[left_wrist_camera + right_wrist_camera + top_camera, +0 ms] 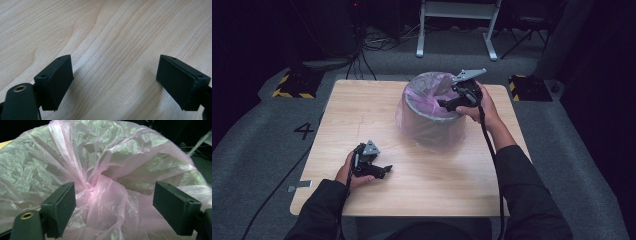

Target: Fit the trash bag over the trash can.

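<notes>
We see a light wooden table point(362, 110) standing on grey carpet point(257, 145), where a black number four point(304, 130) is marked just off its left edge. Two black-and-yellow striped blocks point(292, 86) sit near the far corners (one to each side). Beyond them stand a white metal frame point(457, 25) and tangled dark cables point(377, 42).

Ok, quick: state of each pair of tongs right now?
Left tongs: open, nothing between them, over the bare table.
Right tongs: open at the pink bag in the bin, gripping nothing.
</notes>
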`<state>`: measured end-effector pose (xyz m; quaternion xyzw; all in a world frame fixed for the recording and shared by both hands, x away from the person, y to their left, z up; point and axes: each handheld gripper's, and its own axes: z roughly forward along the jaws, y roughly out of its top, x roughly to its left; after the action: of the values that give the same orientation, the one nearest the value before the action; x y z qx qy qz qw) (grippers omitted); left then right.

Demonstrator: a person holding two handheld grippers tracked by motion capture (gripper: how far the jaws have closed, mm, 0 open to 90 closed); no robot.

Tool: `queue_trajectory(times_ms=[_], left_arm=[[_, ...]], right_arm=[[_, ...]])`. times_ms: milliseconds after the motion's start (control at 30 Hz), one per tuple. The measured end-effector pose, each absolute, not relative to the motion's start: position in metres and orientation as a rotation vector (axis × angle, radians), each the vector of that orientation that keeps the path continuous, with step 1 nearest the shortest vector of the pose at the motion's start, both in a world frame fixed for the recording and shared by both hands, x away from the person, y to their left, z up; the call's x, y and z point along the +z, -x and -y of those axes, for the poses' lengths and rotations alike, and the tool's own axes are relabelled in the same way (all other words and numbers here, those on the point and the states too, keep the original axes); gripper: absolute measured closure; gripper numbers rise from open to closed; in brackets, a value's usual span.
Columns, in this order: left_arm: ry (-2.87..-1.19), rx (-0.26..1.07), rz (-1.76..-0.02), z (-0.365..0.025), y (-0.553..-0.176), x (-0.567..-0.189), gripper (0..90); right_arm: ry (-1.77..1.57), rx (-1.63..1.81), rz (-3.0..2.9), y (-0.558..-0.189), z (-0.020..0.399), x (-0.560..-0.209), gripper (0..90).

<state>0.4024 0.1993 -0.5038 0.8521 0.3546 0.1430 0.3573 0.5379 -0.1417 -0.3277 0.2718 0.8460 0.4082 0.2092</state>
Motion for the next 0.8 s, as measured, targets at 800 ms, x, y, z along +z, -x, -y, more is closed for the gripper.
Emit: queue_trajectory(times_ms=[800], left_arm=[[-2.201,0.368,-0.916,-0.199,-0.402,-0.504,13.8]], right_arm=[[-0.747,1.291,-2.204,-0.517,0.156,-0.321,18.6]])
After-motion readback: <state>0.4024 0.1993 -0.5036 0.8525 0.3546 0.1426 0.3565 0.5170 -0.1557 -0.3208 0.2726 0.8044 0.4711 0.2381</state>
